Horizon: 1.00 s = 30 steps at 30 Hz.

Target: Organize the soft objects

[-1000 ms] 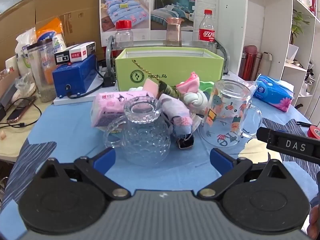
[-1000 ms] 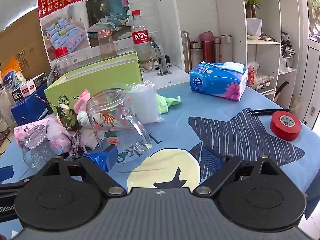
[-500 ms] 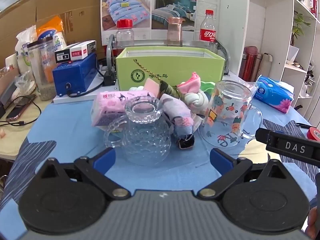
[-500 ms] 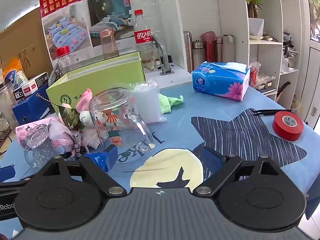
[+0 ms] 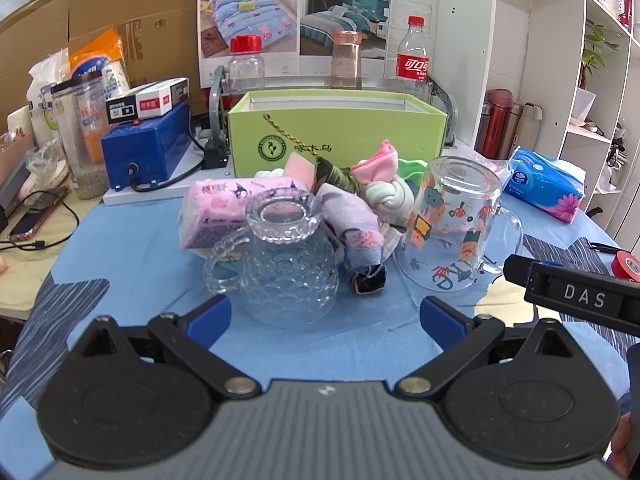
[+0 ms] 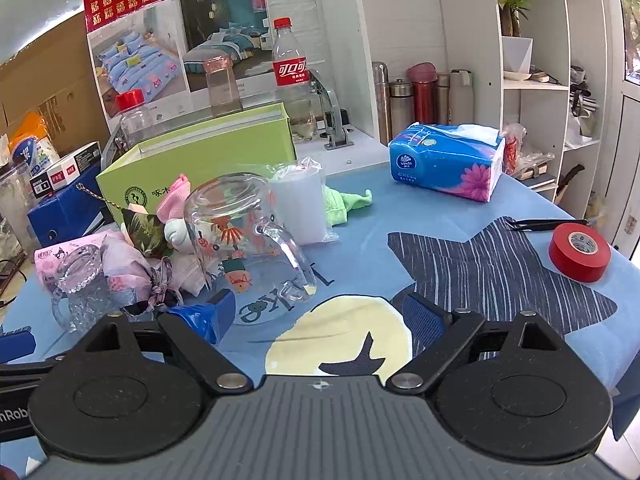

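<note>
Left tongs: spread apart, empty, low over the blue-clothed tabletop.
Pile: pink tissue pack, patchwork cloth bundle and white knotted plush heaped behind an upturned knobbly glass mug and an upturned cartoon-printed glass mug.
Green cardboard box: open, behind the pile.
Right tongs: spread apart, empty.
Progress: apparently nothing sorted yet; every soft item remains.

Box lime green – tissue pack blue, pink flower – tape red.
</note>
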Each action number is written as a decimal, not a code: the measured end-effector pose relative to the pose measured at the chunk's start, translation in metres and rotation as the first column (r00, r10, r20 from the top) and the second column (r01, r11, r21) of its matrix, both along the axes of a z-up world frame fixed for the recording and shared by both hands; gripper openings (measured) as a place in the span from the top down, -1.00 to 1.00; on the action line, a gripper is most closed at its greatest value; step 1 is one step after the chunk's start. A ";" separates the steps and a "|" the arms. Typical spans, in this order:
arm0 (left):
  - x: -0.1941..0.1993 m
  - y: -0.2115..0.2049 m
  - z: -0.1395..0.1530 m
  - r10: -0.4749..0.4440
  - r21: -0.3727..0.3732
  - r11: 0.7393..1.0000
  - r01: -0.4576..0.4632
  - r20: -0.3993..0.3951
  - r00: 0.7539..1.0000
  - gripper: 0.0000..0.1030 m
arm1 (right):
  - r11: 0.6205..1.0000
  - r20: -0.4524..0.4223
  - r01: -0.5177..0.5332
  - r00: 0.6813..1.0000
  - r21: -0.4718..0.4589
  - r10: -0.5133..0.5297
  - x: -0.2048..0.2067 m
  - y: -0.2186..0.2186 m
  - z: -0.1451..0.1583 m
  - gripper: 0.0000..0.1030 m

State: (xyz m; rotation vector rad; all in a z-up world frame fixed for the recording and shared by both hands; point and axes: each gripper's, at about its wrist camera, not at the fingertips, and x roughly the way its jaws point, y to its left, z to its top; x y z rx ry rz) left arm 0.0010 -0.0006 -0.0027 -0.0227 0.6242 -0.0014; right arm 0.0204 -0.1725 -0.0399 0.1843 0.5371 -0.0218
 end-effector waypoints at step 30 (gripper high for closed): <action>0.001 -0.001 -0.001 -0.006 -0.002 1.000 0.006 -0.015 1.000 -0.94 | 1.000 -0.012 -0.009 1.000 -0.003 0.009 0.001 0.004 -0.003 -0.51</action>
